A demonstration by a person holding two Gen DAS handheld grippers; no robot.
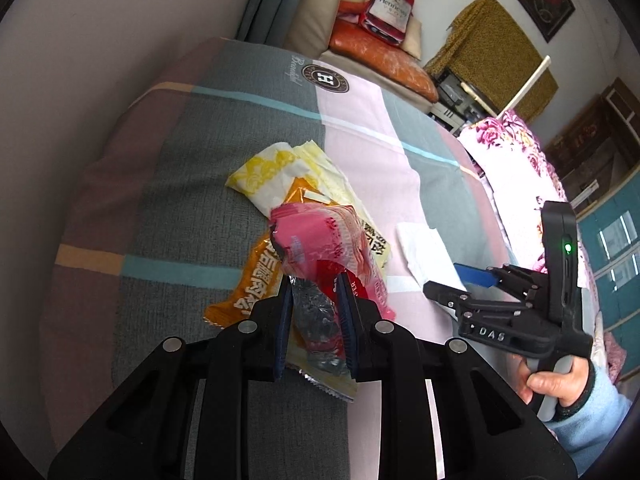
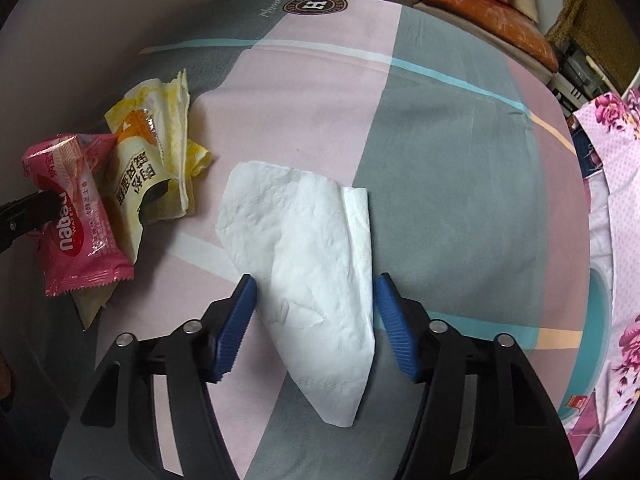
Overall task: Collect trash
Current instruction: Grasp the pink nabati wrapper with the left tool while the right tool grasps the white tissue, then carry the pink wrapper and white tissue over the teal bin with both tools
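The left hand-held gripper (image 1: 314, 304) pinches a pink wrapper (image 1: 320, 240) reading "nabati"; its lower end is hidden between the pads. Under it lie an orange wrapper (image 1: 244, 276) and yellow tissue (image 1: 264, 174). The right hand-held gripper (image 2: 314, 320) is spread around a white tissue (image 2: 308, 248) on the bed (image 2: 440, 200); whether its pads touch is unclear.

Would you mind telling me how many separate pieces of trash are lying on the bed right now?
4, possibly more hidden beneath: a pink wafer wrapper in the left gripper, an orange wrapper under it, a yellow-printed napkin behind, and a white tissue between the right gripper's fingers.
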